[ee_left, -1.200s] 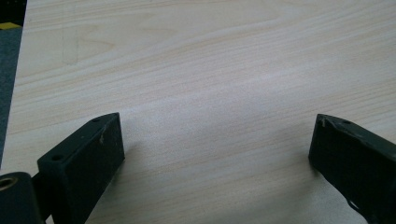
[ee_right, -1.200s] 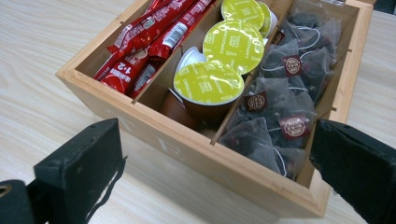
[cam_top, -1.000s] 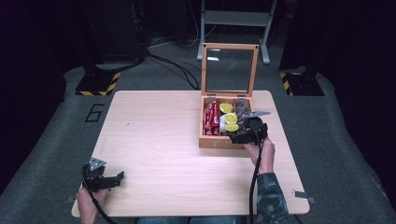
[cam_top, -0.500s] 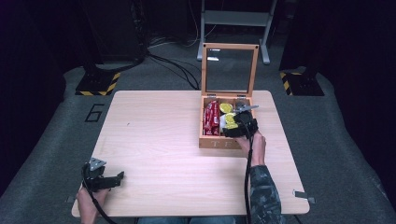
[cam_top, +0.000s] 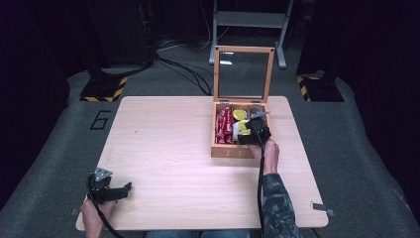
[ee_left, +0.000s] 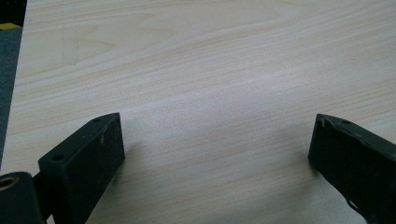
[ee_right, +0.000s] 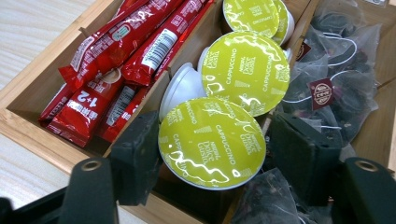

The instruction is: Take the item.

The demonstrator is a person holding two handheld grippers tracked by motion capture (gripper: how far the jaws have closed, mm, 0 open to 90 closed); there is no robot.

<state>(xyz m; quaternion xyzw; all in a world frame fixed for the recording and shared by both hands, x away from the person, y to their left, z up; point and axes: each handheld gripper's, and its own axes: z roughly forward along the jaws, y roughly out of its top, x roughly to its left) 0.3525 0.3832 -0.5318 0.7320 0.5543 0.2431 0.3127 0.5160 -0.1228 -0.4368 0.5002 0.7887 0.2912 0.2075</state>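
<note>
The right claw (ee_right: 212, 158) is being held wide w/ jaws either side of the front coffee pod (ee_right: 212, 142) in the box's (cam_top: 223, 150) middle slot, nothing gripped, while the left claw (ee_left: 215, 154) is being parked open & empty on the tabletop (cam_top: 168, 148).

Tea bags (ee_right: 336, 88) run past the frame's right edge, labels unreadable.

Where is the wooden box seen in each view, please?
High view: wooden box on the table's right half, lid raised.
Left gripper view: bare table; no box.
Right gripper view: box wall at lower left.
Shared landmark: red sachets in its left compartment.
</note>
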